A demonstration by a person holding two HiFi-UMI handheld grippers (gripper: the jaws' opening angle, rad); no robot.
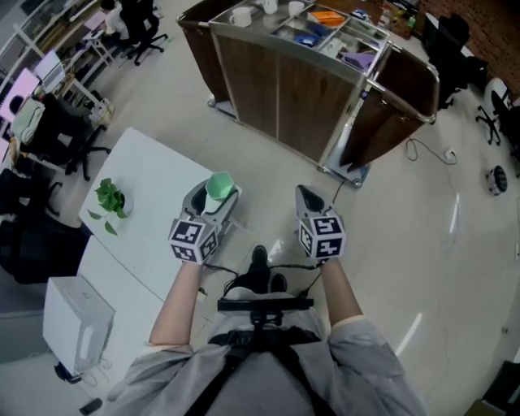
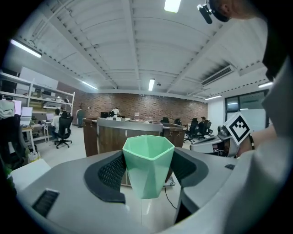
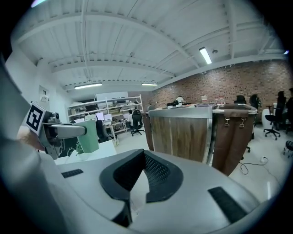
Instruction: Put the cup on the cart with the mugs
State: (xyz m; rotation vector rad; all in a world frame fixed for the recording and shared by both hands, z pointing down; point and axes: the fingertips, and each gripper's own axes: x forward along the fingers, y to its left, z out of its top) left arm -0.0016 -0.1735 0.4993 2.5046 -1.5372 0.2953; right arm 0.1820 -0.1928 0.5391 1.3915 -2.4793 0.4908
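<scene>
A pale green faceted cup (image 1: pixel 219 186) sits upright between the jaws of my left gripper (image 1: pixel 218 197), which is shut on it. The left gripper view shows the cup (image 2: pixel 147 160) pressed by both black pads. My right gripper (image 1: pixel 307 197) is beside it, its jaws shut with nothing in them; the tips meet (image 3: pixel 143 153). Ahead stands the cart (image 1: pixel 309 97), wood-panelled with a steel frame. White mugs (image 1: pixel 240 16) stand on its top at the far left. Both grippers are well short of the cart, over the floor.
A white table (image 1: pixel 154 175) with a small green plant (image 1: pixel 110 197) lies at my left, a white box (image 1: pixel 77 321) nearer. Brown bags (image 1: pixel 398 97) hang on the cart's right side. A cable (image 1: pixel 431 150) trails on the floor. Office chairs and desks fill the far left.
</scene>
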